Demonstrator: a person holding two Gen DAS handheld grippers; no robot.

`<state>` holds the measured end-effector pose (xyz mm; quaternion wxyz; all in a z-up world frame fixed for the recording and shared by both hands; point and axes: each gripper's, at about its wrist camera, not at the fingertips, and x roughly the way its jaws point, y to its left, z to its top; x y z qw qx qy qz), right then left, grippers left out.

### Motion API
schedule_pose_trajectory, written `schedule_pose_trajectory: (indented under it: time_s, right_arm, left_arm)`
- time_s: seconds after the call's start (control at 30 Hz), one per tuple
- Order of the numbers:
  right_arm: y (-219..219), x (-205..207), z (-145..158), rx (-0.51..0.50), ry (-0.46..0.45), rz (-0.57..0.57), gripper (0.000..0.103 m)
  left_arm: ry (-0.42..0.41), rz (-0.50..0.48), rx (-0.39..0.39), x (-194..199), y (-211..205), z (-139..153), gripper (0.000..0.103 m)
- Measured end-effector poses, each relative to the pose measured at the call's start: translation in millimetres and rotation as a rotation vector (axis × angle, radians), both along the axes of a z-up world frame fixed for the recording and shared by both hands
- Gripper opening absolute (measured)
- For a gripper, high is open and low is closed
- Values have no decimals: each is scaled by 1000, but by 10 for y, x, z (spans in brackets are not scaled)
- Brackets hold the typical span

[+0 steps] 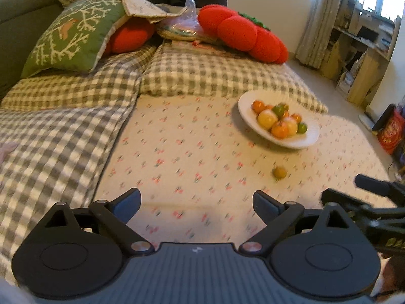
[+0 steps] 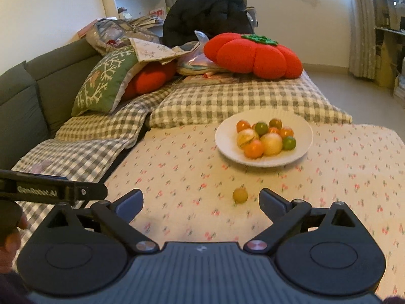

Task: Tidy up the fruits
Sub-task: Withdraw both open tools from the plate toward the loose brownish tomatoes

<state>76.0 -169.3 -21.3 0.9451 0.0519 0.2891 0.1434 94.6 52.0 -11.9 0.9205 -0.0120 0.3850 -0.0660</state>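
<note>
Two grippers, both w/ jaws spread wide and nothing between them.

Left wrist view: your left gripper (image 1: 196,202) hangs over the floral cloth (image 1: 192,152), empty. White plate (image 1: 301,140) sits up and to the right on that cloth, near the checked blanket (image 1: 76,116), piled w/ orange, yellow and green fruits (image 1: 278,120). One small yellowish fruit (image 1: 279,172) lies loose on the cloth, apart from the plate, on its near side. Part of the right gripper (image 1: 374,197) shows at the right edge.

Right wrist view: your right gripper (image 2: 201,204) is spread too. Loose fruit (image 2: 240,195) lies just ahead, closer to the right finger (image 2: 272,202), not touching. Plate (image 2: 227,139) is beyond it, heaped. Tomato cushion (image 2: 253,55) at back.
</note>
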Motion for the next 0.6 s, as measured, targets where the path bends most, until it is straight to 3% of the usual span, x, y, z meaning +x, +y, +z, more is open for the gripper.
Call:
schedule_pose_trajectory:
  time_s: [0.13, 0.37, 0.6]
  right_arm:
    - [51, -144, -81, -28, 22, 0, 98]
    - [130, -335, -161, -56, 39, 25, 97]
    - [377, -404, -236, -101, 21, 186, 90]
  left_arm:
    - [45, -9, -10, -128, 54, -143, 92]
    - [42, -40, 6, -283, 102, -198, 92]
    - [60, -25, -40, -294, 309, -229, 82]
